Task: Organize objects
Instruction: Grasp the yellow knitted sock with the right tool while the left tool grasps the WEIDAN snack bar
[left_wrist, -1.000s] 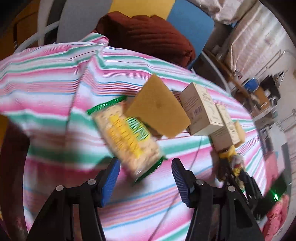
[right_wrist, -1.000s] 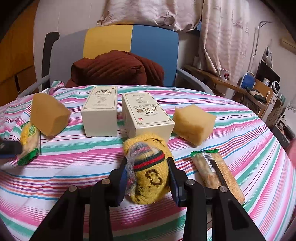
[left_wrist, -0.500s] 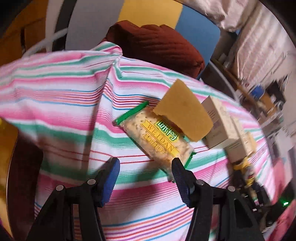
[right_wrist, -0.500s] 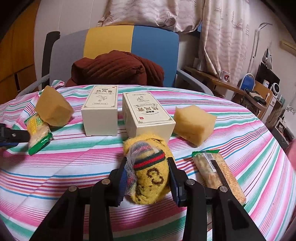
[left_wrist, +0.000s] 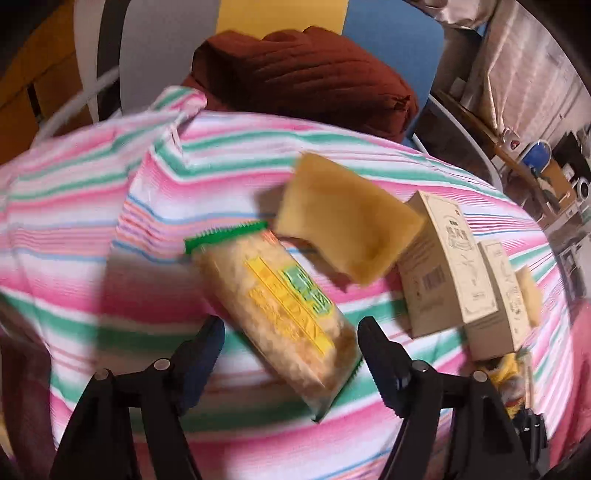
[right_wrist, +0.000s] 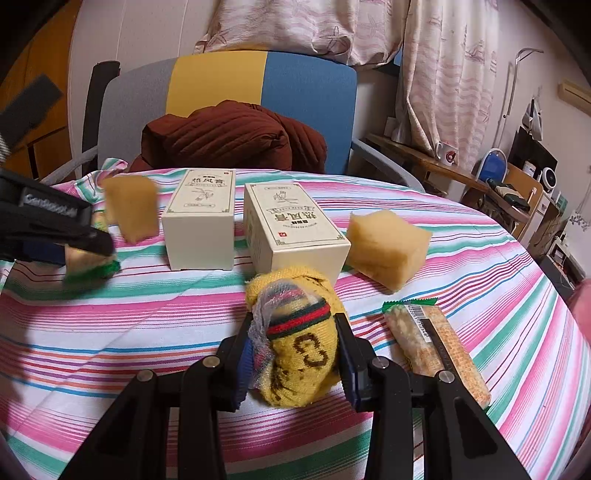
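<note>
My left gripper (left_wrist: 290, 341) is open, its jaws on either side of the near end of a green-edged cracker packet (left_wrist: 275, 306) lying on the striped tablecloth (left_wrist: 74, 206); it shows at the left of the right wrist view (right_wrist: 88, 247). A yellow sponge (left_wrist: 343, 221) lies just beyond the packet. My right gripper (right_wrist: 295, 360) is shut on a rolled yellow sock (right_wrist: 299, 343) resting on the cloth. Two cream boxes (right_wrist: 201, 218) (right_wrist: 293, 229) stand behind it, with a second sponge (right_wrist: 388, 245) and a second cracker packet (right_wrist: 434, 341) to the right.
A chair with a dark red cushion (right_wrist: 236, 138) stands behind the table. Shelves and clutter (right_wrist: 517, 184) fill the far right. The tablecloth drops off at the left edge (left_wrist: 22, 258).
My left gripper moved forward over the cracker packet, whose near end now lies between the open jaws. The right gripper and sock stayed put.
</note>
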